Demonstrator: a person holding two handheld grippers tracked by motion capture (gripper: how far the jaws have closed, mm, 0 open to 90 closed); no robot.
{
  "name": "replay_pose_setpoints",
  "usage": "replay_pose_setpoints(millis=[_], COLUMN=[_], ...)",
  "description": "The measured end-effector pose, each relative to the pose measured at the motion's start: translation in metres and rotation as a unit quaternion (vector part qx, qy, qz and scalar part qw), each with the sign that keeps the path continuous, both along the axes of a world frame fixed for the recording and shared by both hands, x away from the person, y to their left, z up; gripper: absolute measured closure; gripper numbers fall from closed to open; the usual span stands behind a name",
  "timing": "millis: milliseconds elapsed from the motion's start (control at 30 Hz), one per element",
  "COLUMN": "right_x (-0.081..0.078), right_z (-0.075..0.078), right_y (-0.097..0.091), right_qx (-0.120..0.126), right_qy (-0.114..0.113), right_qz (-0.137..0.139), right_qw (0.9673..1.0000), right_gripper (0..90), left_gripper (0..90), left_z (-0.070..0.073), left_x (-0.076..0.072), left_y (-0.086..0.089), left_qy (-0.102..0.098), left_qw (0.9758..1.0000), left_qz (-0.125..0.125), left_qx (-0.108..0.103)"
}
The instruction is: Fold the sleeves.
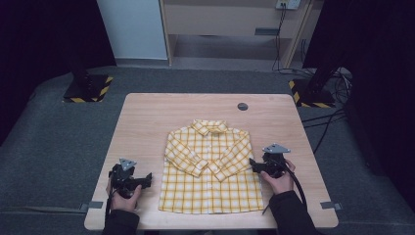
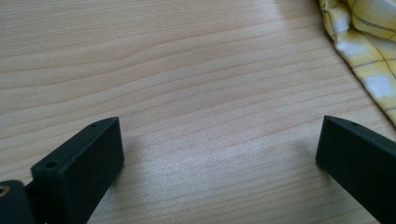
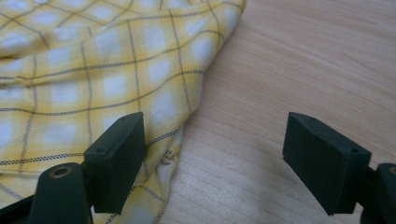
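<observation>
A: Overhead, what room did the grippers have?

B: Plenty. The pale rectangular wooden table [image 1: 147, 117] lay bare around the yellow-and-white checked button-up shirt [image 1: 211, 171], which sat front-up near the middle, toward the near edge, sleeves folded across the chest. The left gripper [image 1: 147, 178] rested on open wood, clear of the shirt's left hem. The right gripper [image 1: 253, 164] pointed at the shirt's right side, just beside the sleeve. A small dark round disc [image 1: 242, 106] lay near the far edge, well apart from everything.

A: Could you read the jaws from up there?

B: No, they were too small, and the forearms were cut off by the bottom of the frame.

A: And the left gripper view?

B: The left gripper [image 2: 219, 144] stood wide open over bare wood grain, with nothing between the jaws. Only a corner of the shirt [image 2: 369, 51] came in at the upper right, apart from the jaws, and the rest was cut off by the frame.

A: The right gripper view?

B: The right gripper [image 3: 212, 154] was also spread wide, gripping nothing. Its left jaw hung over the shirt's [image 3: 93, 70] edge, while its right jaw stood over bare table [image 3: 317, 60], so the cloth's border ran up between them. Whether that left jaw touched the fabric I couldn't tell. A fold at the border hid what lay beneath.
</observation>
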State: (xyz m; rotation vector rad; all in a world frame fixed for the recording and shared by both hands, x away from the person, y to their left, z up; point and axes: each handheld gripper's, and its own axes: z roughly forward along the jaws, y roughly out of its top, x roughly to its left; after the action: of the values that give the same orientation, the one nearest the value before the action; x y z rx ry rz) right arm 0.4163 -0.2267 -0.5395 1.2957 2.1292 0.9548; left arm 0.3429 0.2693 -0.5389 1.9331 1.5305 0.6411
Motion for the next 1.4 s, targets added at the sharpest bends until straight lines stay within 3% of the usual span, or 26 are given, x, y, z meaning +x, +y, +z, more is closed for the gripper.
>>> replay_pose_setpoints(millis=[367,467,600,867,1100,1400], right_x=[0.003,0.001,-0.006,-0.007,-0.01,-0.011], right_z=[-0.003,0.001,0.011,0.022,0.024,0.027], right_y=[-0.007,-0.009,-0.013,-0.035,-0.055,-0.066], right_qx=[0.016,0.025,0.032,0.101,0.09,0.118], right_qy=[0.003,0.011,0.004,0.019,0.004,-0.014], right_qz=[-0.005,0.003,0.006,0.016,0.024,0.027], right_qw=[0.9999,0.9996,0.9995,0.9946,0.9956,0.9926], right_gripper=[19.6,17.5,12.8,11.6,10.5,13.0], left_gripper=[0.0,0.0,0.0,0.2,2.8,2.8], left_z=[0.0,0.0,0.0,0.0,0.0,0.0], left_x=[0.0,0.0,0.0,0.0,0.002,0.005], left_y=[0.0,0.0,0.0,0.001,0.002,0.002], left_qy=[0.0,0.0,0.0,-0.001,-0.005,-0.005], left_qw=[1.0,1.0,1.0,1.0,1.0,1.0], left_qz=[0.0,0.0,0.0,-0.002,-0.001,-0.002], left_qx=[0.0,0.0,0.0,-0.001,-0.003,-0.003])
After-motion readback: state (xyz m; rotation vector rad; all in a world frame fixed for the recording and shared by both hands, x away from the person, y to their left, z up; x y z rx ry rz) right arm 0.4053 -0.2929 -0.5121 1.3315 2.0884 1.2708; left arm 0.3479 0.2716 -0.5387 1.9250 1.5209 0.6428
